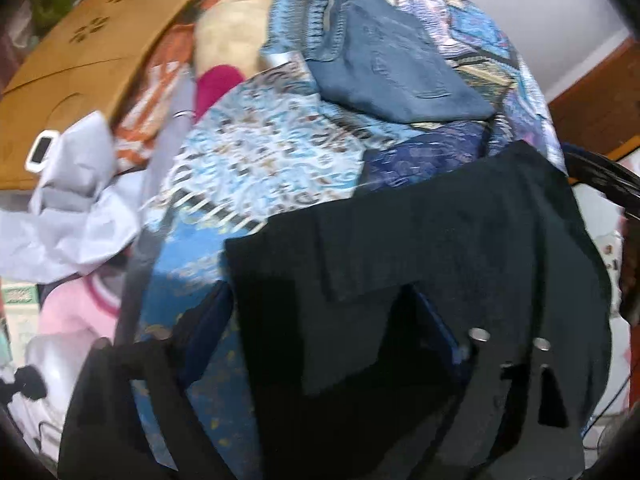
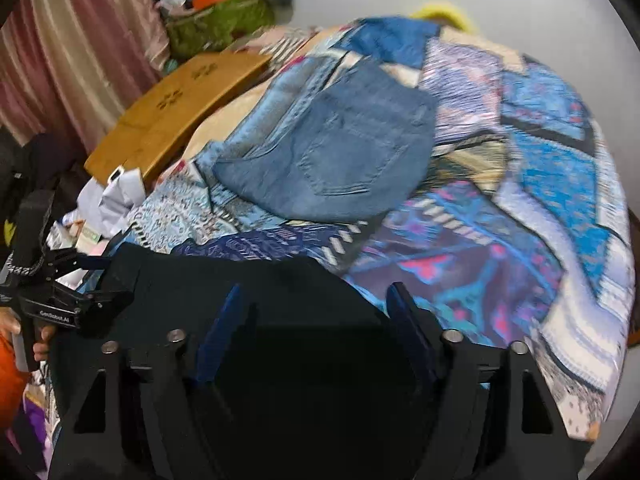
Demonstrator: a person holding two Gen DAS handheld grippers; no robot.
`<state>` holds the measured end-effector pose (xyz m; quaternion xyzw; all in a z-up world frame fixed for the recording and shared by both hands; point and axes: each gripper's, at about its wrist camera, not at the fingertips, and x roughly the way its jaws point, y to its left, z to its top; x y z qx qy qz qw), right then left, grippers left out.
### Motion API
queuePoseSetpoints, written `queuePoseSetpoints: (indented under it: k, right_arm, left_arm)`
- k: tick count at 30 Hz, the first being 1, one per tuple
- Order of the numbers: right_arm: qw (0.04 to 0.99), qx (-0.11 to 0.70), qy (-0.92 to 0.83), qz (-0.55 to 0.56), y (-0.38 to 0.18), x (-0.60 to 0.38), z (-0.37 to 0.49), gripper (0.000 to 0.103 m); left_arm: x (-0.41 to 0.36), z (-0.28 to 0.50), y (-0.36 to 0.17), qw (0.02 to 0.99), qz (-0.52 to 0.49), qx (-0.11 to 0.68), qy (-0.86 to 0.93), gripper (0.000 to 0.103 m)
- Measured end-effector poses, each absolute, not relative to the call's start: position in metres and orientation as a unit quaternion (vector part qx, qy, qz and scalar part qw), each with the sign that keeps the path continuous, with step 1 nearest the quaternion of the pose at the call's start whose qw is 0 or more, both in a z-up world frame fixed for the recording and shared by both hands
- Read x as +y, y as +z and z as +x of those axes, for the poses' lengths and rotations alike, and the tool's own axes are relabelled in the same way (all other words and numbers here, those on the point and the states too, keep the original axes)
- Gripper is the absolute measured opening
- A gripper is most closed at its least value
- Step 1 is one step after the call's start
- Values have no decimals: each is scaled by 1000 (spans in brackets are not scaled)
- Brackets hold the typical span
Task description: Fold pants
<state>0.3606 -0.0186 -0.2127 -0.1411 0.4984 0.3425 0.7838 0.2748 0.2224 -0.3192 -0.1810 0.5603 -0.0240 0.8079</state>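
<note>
Nearest, the black fabric pants [image 2: 240, 292] lie bunched at the near edge of the blue patchwork bedspread [image 2: 540, 184], not yet folded flat. The right gripper [image 2: 312, 316] stands wide, fingers spread over the dark cloth and holding nothing. The left gripper [image 1: 320, 320] is buried in the cloth; I cannot tell its opening. Farther on, folded blue denim jeans [image 2: 340, 148] rest mid-bed, seemingly done. Beyond the bed's far left edge lies a brown wooden board [image 2: 176, 108].
</note>
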Motion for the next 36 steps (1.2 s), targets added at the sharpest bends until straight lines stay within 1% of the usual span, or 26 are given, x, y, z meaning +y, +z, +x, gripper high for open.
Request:
queuePoseSetpoints:
  k: [1,2,3,4,5,6,7,8,9,12,17,19,20,21,22,23,24,25,27,30,36]
  right_arm:
    - [776,505,347,-149,-218,-11,362,59]
    - [770,511,349,-156,-223,-5,363,53]
    - [761,520,351,-163,-229,-1,364,42]
    - [753,529,354,-168,-235,4,363,35]
    - [751,531,353,-172,-239,6,362,24]
    - [754,526,351,-176,-240,6,360,14]
    - [758,518,350,-183,-240,5,358,11]
    - [761,514,352,-183,-240,4,356,10]
    - [764,511,351,-181,-241,3,356,8]
    - [778,498,335,-184,-240,2,356,4]
    - [788,498,299,-202,-237,8,362,5]
    - [789,499,301,-196,-225,5,358,6]
    - [789,499,303,-192,-219,2,355,8]
    - [791,497,305,-188,-211,-2,351,12]
    - [792,492,311,-185,-201,-7,343,16]
    - [794,486,315,-186,-196,-10,337,23]
    - [798,475,319,-189,-187,-15,328,28]
    - [803,463,322,-192,-179,-21,318,31]
    - [810,446,327,-195,-165,-31,299,43]
    - [815,434,337,-182,-153,-50,273,51]
    - [811,446,343,-159,-163,-83,237,53]
  left_arm:
    - [222,275,-318,810,-184,556,-32,78]
    - [221,274,-318,811,-188,552,-41,73]
    - [221,274,-318,812,-191,550,-48,63]
    - [221,274,-317,812,-196,547,-56,58]
    - [221,273,-315,817,-194,542,-46,53]
    - [222,272,-313,823,-185,537,-34,46]
    - [221,272,-311,829,-171,531,-20,43]
    - [221,271,-308,838,-146,526,3,37]
    - [220,271,-306,843,-127,523,20,35]
    - [225,274,-306,846,-100,521,55,36]
    - [221,278,-305,837,-65,537,78,36]
    - [220,271,-294,838,-60,535,85,38]
    - [219,266,-288,838,-62,536,84,49]
    - [219,260,-283,838,-70,536,74,66]
    - [220,253,-278,839,-81,533,66,76]
    - [221,244,-272,841,-94,530,61,91]
    - [223,237,-268,843,-104,525,61,94]
    - [225,228,-264,844,-112,521,62,94]
    - [225,217,-261,841,-121,523,64,94]
    - [228,199,-270,825,-153,539,75,94]
    - [222,180,-302,782,-208,584,67,94]
